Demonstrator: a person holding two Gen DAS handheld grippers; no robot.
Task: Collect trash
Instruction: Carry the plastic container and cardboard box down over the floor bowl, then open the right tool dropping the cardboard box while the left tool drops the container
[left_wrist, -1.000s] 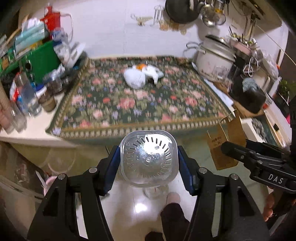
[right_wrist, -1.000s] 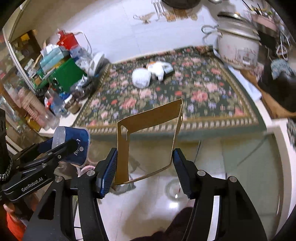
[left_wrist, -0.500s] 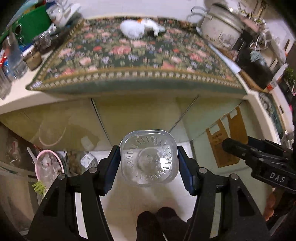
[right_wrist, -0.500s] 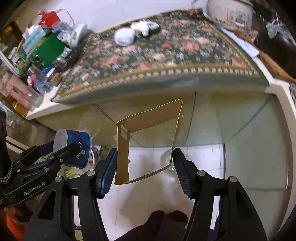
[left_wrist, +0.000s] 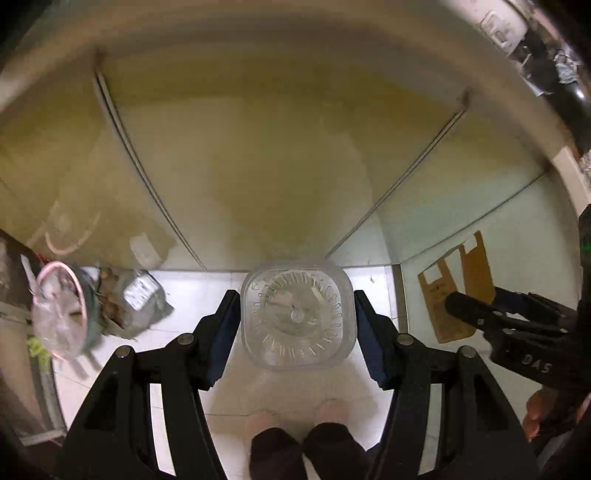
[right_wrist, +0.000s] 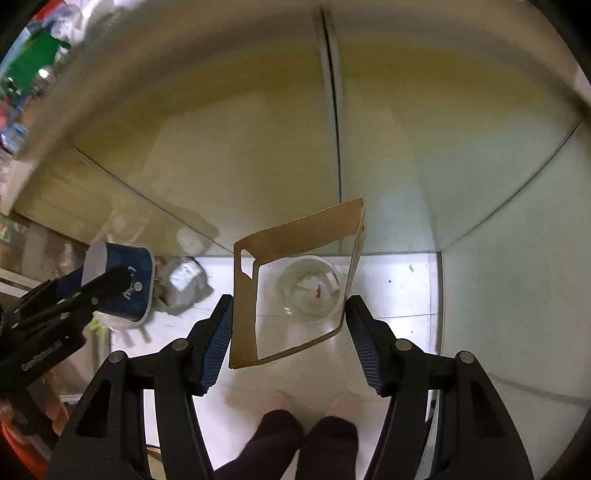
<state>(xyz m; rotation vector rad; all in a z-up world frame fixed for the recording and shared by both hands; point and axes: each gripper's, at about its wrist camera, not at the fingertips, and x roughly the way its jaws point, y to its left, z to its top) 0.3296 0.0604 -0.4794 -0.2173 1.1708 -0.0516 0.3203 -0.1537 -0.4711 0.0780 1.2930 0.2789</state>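
My left gripper (left_wrist: 295, 328) is shut on a clear square plastic cup (left_wrist: 295, 317), seen bottom-on; in the right wrist view the same cup (right_wrist: 118, 280) shows a blue label, held by the left gripper (right_wrist: 107, 284). My right gripper (right_wrist: 290, 306) is shut on a flattened brown cardboard sleeve (right_wrist: 243, 314), its pads pressing the two folded edges. The sleeve (left_wrist: 458, 295) and right gripper (left_wrist: 480, 301) also appear at the right of the left wrist view. Both grippers point steeply down at the white tiled floor. A clear round container (right_wrist: 310, 288) with scraps stands on the floor, seen through the sleeve.
Pale cabinet doors (left_wrist: 277, 166) rise close ahead under the counter. A pink-rimmed bin with a plastic bag (left_wrist: 59, 314) and a grey packet (left_wrist: 144, 299) sit on the floor at left. The person's feet in dark socks (right_wrist: 295, 443) stand just below the grippers.
Both grippers have dropped from table height to low by the floor, tilting further down. The floral tablecloth has left the view. Cup and sleeve stay gripped.
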